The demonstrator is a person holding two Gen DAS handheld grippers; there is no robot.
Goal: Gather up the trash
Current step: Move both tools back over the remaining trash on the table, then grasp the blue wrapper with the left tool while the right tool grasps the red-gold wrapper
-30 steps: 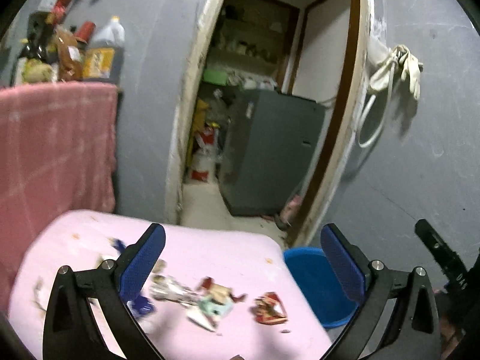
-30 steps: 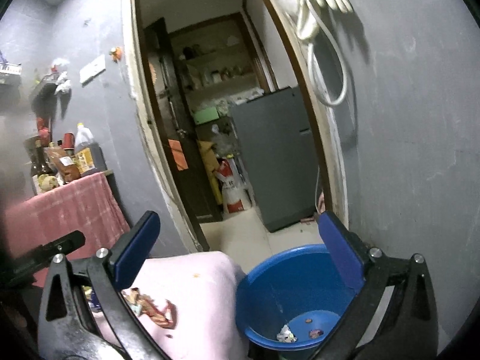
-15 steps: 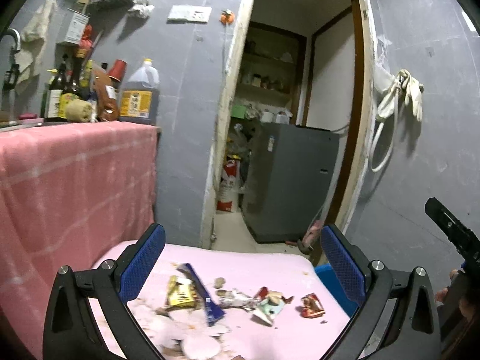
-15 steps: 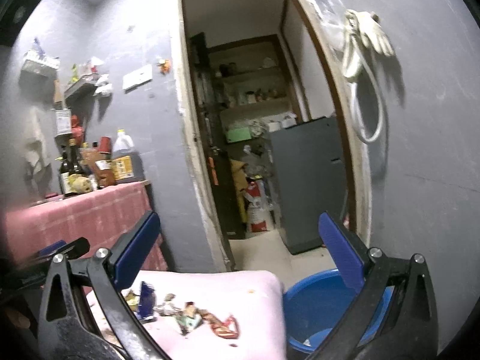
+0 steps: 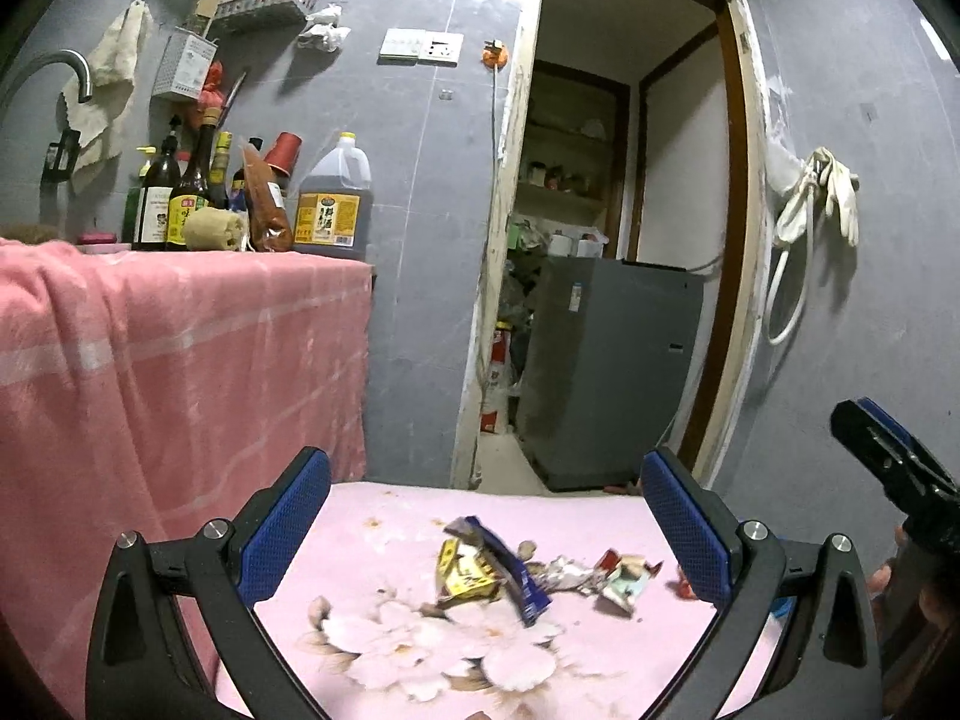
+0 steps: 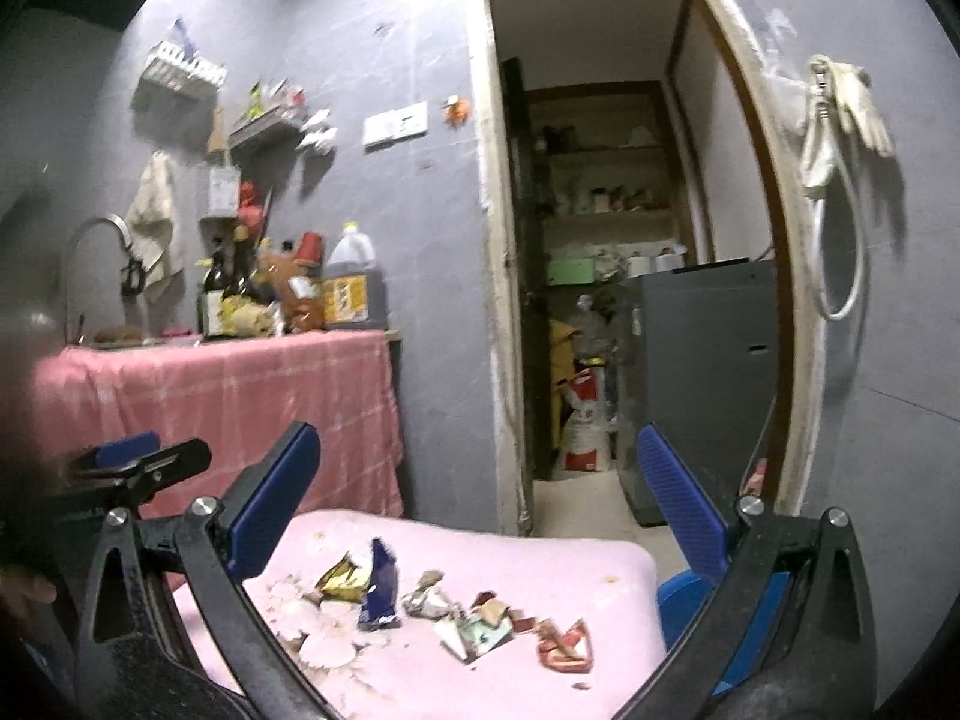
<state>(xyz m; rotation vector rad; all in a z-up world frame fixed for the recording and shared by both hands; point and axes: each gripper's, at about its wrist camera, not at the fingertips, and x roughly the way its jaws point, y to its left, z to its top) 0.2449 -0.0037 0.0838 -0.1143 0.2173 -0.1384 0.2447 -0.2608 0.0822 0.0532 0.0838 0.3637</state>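
Note:
Several wrappers lie on a pink flowered tabletop [image 5: 384, 516]: a yellow wrapper [image 5: 465, 573], a dark blue wrapper [image 5: 516, 576], crumpled pieces [image 5: 624, 582] and a red wrapper [image 6: 564, 639]. The same pile shows in the right wrist view, with the blue wrapper [image 6: 379, 585] standing up. My left gripper [image 5: 486, 528] is open and empty above the pile. My right gripper [image 6: 477, 510] is open and empty above it too. A blue basin [image 6: 690, 591] stands by the table's right edge, mostly hidden behind my right finger.
A counter under a pink cloth [image 5: 180, 336] stands to the left, with bottles [image 5: 186, 198] and an oil jug [image 5: 333, 204] on it. An open doorway [image 5: 606, 240] behind the table shows a grey appliance [image 5: 606, 366]. White gloves [image 5: 828, 198] hang on the right wall.
Both views have tilted up and pulled back. The basin has nearly left both views, and the counter, bottles and wrapper pile have come into view.

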